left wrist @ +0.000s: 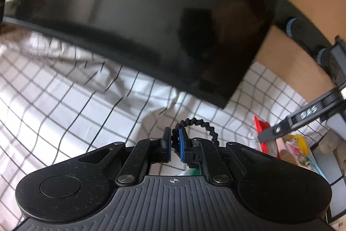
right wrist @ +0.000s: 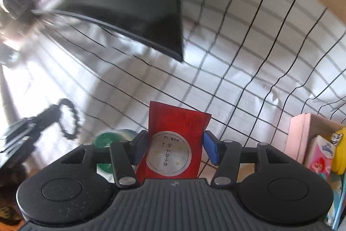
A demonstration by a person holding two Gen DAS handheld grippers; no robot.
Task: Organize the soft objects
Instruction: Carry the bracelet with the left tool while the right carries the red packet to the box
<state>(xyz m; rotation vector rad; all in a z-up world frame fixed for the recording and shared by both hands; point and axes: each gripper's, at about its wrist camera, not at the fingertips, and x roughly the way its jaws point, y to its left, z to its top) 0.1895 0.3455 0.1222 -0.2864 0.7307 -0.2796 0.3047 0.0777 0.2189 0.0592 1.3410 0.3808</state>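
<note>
My left gripper (left wrist: 174,142) is shut on a black spiral hair tie (left wrist: 200,125), whose loop sticks out to the right of the pads above the checked cloth (left wrist: 64,101). It also shows in the right wrist view (right wrist: 69,118), hanging from the left gripper at the far left. My right gripper (right wrist: 175,148) holds a red packet (right wrist: 175,142) with a white round label between its fingers, raised above the cloth. In the left wrist view the right gripper's arm (left wrist: 302,118) reaches in from the right over the red packet (left wrist: 262,135).
A black monitor (left wrist: 140,14) stands on the white checked cloth at the back. A pink box (right wrist: 302,135) at the right holds a tissue pack (right wrist: 320,155) and a yellow item (right wrist: 339,151). A green round object (right wrist: 106,140) lies under the right gripper.
</note>
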